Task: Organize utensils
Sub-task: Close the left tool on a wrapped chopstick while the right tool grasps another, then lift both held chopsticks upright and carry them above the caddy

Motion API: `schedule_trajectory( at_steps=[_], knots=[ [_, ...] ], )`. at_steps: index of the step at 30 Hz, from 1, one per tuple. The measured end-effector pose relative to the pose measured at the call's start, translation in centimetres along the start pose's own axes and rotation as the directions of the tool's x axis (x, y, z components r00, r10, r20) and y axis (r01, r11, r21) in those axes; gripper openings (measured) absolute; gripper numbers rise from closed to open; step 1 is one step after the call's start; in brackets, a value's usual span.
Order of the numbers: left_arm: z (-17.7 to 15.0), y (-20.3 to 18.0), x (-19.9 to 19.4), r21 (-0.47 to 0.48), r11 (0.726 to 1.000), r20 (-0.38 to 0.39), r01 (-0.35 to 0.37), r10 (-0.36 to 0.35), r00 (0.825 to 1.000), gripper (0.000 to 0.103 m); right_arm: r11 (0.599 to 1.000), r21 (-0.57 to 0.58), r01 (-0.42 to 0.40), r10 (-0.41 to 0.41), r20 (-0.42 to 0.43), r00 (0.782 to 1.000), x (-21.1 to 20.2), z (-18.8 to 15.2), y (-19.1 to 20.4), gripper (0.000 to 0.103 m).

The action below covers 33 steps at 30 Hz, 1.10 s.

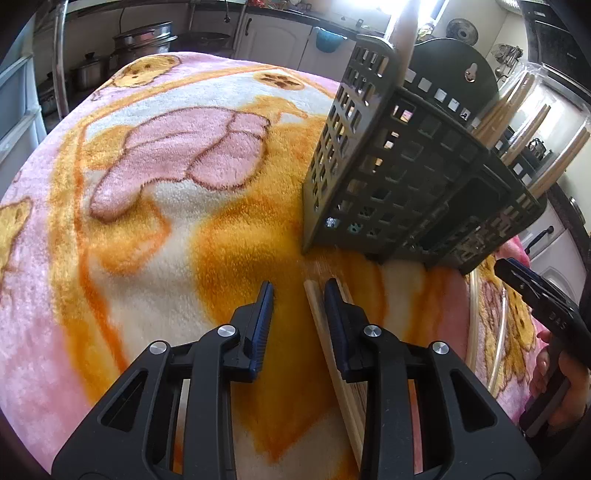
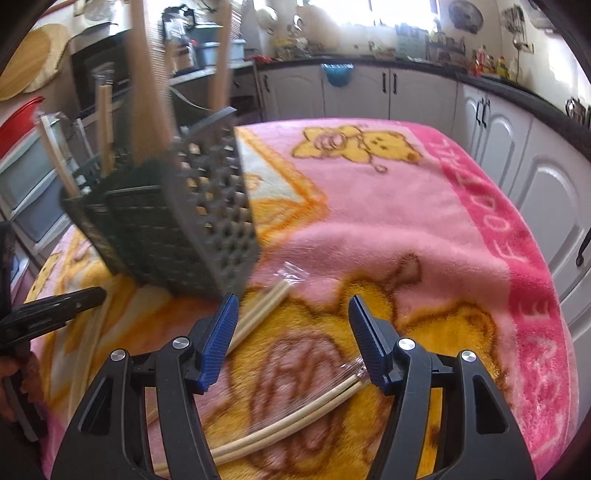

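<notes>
Two views described. Left wrist: left gripper (image 1: 298, 291) jaws seen narrowly apart over blanket (image 1: 147, 221), chopsticks (image 1: 325, 332) lying beside right finger, ungripped; grey utensil caddy (image 1: 406, 184) just beyond.

Right wrist: right gripper (image 2: 291, 306) jaws held wide apart, empty; wrapped chopsticks (image 2: 295, 417) below; caddy (image 2: 177, 229) upper left.

A home kitchen. White panelled cabinet doors (image 2: 424, 92) with dark handles run under a black countertop (image 2: 491, 86) along the upper right of the right wrist view; a bright window (image 2: 369, 11) sits at top centre. Stacked metal pots (image 1: 144, 37) stand at the upper left of the left wrist view. A fleece teddy-bear blanket (image 1: 166, 166) covers the table.
</notes>
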<state>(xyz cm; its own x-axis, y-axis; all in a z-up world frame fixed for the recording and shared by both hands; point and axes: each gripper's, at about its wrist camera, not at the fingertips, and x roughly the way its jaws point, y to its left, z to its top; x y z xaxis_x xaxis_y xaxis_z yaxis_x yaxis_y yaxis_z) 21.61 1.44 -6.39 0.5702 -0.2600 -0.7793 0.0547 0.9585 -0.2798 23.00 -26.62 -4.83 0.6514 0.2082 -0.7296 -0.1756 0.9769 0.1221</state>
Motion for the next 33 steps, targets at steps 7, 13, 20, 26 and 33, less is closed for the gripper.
schedule_trajectory(
  at_steps=[7, 13, 20, 26, 33],
  knots=[
    [1.0, -0.1, 0.7, -0.01, 1.0, 0.002, -0.015, 0.015, 1.0, 0.023, 1.0, 0.003, -0.03, 0.03, -0.068, 0.997, 2.4, 0.5, 0.1, 0.06],
    [1.5, -0.1, 1.0, -0.013, 1.0, 0.007, -0.019, 0.019, 1.0, 0.023, 1.0, -0.024, 0.009, -0.011, -0.084, 0.996, 3.6, 0.5, 0.7, 0.057],
    [2.0, 0.6, 1.4, -0.002, 1.0, 0.015, -0.013, 0.013, 1.0, 0.02, 0.999, -0.038, 0.039, -0.043, -0.091, 0.995, 4.2, 0.7, -0.2, 0.038],
    [1.6, 1.2, 1.0, -0.023, 1.0, 0.018, 0.008, -0.008, 1.0, 0.012, 1.0, 0.018, 0.01, -0.008, -0.074, 0.997, 3.6, 0.7, -1.3, 0.018],
    [1.3, 2.7, 0.8, -0.075, 0.995, 0.019, 0.063, -0.062, 0.998, 0.007, 0.99, 0.115, -0.08, 0.084, -0.031, 0.996, 2.3, 0.7, -2.4, 0.011]
  ],
)
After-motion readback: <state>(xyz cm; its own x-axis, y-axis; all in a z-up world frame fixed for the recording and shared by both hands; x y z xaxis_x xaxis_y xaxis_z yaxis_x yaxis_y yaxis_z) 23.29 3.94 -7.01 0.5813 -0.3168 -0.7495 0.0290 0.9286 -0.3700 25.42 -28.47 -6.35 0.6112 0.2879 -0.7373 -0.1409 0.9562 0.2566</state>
